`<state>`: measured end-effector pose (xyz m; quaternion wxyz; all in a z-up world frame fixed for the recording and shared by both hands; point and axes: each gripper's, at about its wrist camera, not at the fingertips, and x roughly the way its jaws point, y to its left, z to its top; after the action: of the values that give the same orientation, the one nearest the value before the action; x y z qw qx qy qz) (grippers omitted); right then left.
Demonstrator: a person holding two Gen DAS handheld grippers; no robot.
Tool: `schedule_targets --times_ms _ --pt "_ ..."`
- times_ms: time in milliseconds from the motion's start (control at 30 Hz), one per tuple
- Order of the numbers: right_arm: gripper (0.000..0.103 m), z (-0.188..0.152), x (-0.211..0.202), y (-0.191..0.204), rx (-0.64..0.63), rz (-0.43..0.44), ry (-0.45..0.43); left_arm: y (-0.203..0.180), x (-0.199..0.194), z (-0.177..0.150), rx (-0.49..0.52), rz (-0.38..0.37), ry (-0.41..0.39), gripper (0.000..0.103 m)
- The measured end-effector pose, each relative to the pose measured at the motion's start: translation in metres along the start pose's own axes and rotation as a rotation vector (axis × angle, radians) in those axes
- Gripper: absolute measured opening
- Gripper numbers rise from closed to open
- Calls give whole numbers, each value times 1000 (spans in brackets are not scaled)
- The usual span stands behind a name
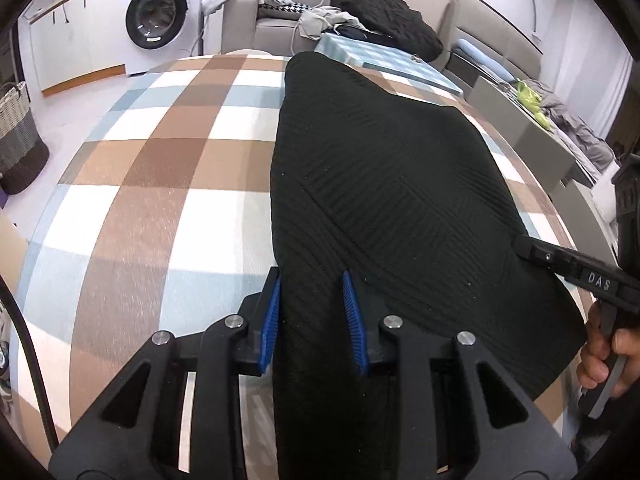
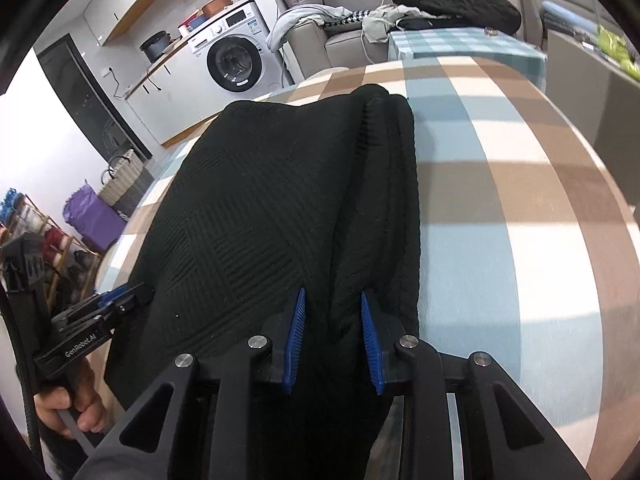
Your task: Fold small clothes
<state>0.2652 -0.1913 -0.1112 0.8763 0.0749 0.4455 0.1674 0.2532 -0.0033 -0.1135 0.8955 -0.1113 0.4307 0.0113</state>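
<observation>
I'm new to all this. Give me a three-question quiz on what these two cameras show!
1. True or false: both the left gripper and the right gripper pinch the black garment.
2. What pattern covers the table? A) stripes B) checks C) dots
3. Fill in: the white appliance with a round door, far behind the table, is a ______.

Key: 1 true; 2 B; 3 washing machine.

Your garment (image 1: 384, 200) lies on the table (image 1: 160, 184), left gripper (image 1: 314, 316) at its left near corner, right gripper (image 2: 332, 332) at its right.
</observation>
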Motion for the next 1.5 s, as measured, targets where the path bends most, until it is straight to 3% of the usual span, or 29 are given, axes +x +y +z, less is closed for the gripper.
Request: schedule_targets --times_ms 133,267,333,467,667,700,967,1100,1500 --pt "28 -1 -2 6 -30 -37 -17 -1 -3 0 16 7 -14 27" --pt "44 -7 -16 6 -37 -37 -38 -4 -19 -5 28 22 -35 28" --pt "50 -12 -27 7 -49 -28 -57 -5 -33 -10 29 11 -54 34" --pt "82 -27 -56 14 -108 -30 -127 -8 -64 -23 36 6 -114 67" --pt "103 -51 -101 25 -182 -20 -272 -11 -112 -45 51 2 -245 94" --pt "103 -54 -106 25 -189 -19 -299 -11 -118 -49 56 2 -261 102" --pt "103 -65 -124 29 -244 25 -425 -9 -132 -66 93 23 -346 102" --pt "103 -69 -121 29 -255 63 -451 -7 -125 -69 75 46 -341 102" --pt "103 -83 -115 33 -288 54 -499 -4 -117 -72 67 69 -373 102"
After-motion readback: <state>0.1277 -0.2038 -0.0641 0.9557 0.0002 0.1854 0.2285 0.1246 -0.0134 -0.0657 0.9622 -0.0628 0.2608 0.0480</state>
